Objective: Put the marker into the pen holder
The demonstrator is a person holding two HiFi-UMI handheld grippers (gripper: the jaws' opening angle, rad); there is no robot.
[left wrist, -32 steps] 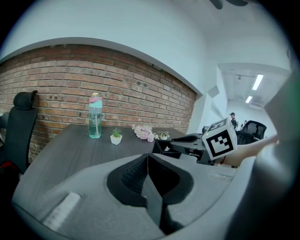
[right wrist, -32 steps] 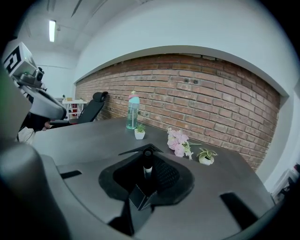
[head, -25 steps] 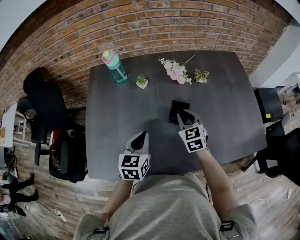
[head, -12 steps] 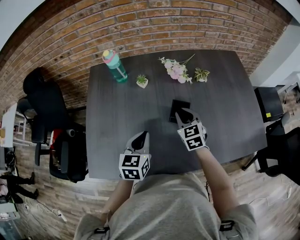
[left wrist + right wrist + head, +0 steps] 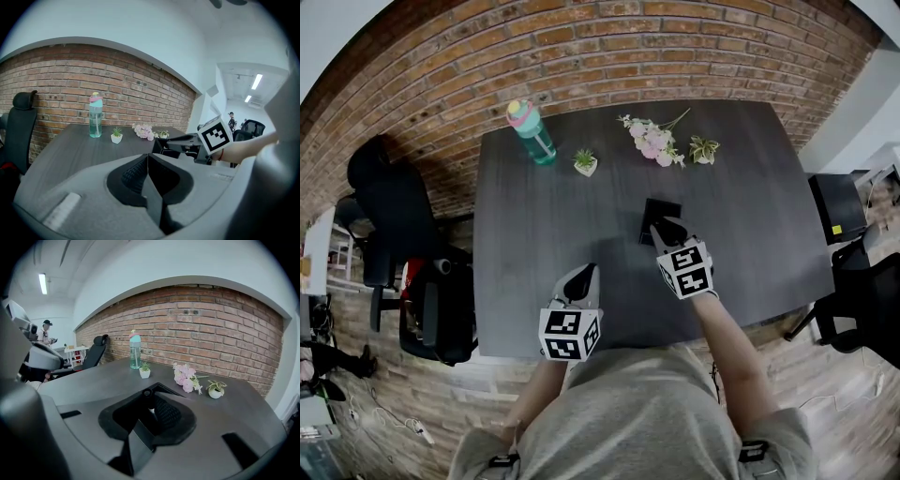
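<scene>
The black square pen holder (image 5: pixel 659 212) stands mid-table, right of centre. My right gripper (image 5: pixel 667 229) hovers at its near edge, shut on a marker (image 5: pixel 147 393) with a black end and a white body, seen end-on between the jaws. In the right gripper view the pen holder's rim (image 5: pixel 165 388) shows just beyond the marker's tip. From the head view the marker is hidden under the gripper. My left gripper (image 5: pixel 580 276) is shut and empty over the table's front part. The left gripper view shows the right gripper (image 5: pixel 174 143) reaching to the pen holder (image 5: pixel 158 146).
At the back of the dark table (image 5: pixel 534 216) stand a teal water bottle (image 5: pixel 530 131), a small potted plant (image 5: pixel 583 163), pink flowers (image 5: pixel 652 141) and another small plant (image 5: pixel 703 150). A black office chair (image 5: pixel 389 216) is to the left, more chairs to the right.
My right gripper has edged slightly away from me, toward the pen holder, with the marker still in it. The left gripper has stayed put.
</scene>
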